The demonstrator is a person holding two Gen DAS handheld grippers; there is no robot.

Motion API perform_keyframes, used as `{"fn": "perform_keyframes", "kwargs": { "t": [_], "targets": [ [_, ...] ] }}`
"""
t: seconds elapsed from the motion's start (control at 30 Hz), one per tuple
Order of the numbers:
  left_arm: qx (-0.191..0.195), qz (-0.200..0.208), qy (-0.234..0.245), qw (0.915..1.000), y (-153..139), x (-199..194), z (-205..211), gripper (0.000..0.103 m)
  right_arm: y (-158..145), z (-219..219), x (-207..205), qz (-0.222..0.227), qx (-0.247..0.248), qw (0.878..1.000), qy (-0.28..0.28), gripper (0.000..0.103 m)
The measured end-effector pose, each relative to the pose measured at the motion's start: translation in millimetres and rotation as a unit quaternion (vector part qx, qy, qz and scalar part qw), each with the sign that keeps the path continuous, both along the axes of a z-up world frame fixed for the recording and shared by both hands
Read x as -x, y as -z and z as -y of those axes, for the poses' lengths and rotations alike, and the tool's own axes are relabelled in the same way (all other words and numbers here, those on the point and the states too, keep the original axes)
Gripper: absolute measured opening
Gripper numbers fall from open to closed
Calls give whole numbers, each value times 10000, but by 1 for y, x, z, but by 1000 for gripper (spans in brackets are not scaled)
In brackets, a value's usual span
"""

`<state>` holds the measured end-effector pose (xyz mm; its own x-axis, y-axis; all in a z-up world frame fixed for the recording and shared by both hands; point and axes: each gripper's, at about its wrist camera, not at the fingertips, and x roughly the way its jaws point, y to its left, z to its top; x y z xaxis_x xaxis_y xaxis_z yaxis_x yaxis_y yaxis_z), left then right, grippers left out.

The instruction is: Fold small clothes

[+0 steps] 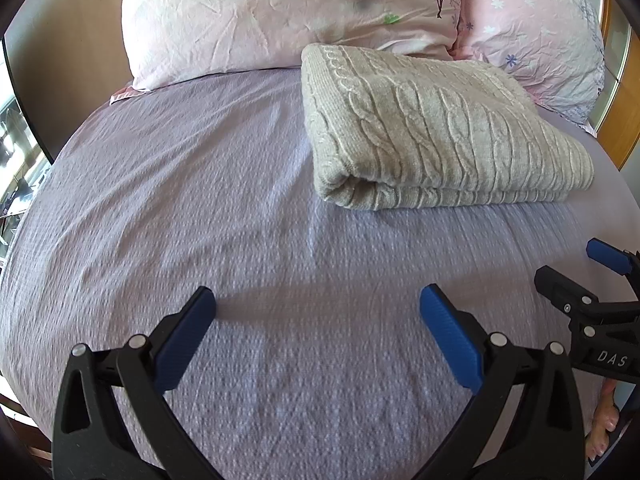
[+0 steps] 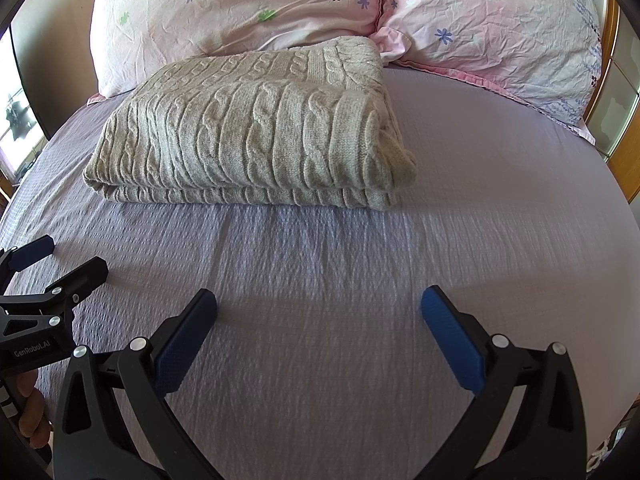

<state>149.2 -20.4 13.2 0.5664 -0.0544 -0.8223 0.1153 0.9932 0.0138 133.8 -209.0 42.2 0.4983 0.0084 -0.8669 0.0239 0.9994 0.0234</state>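
Sweater: the folded cable-knit sweater (image 1: pixel 432 128) lies on the lilac sheet (image 1: pixel 200 208) at 12 to 1 o'clock, touching the pillows (image 1: pixel 280 12).
Left gripper (image 1: pixel 318 320): jaws apart, holding nothing.
Right gripper (image 2: pixel 319 320): jaws apart, holding nothing.
Advice: the fold seems finished; if tidying, press the edges gently and evenly.

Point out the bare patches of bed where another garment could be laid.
Bare sheet runs between the folded sweater and both open grippers, left and right. More lies right of the sweater, below the pillows. Crowded: sweater against pillows.
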Motion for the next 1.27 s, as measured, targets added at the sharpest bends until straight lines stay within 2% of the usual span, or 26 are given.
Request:
{"fn": "perform_keyframes", "kwargs": {
  "t": [1.27],
  "targets": [
    [-6, -7, 59, 10000, 1, 0, 1, 101, 0, -1, -1, 0, -1, 10000, 9, 102]
  ]
}}
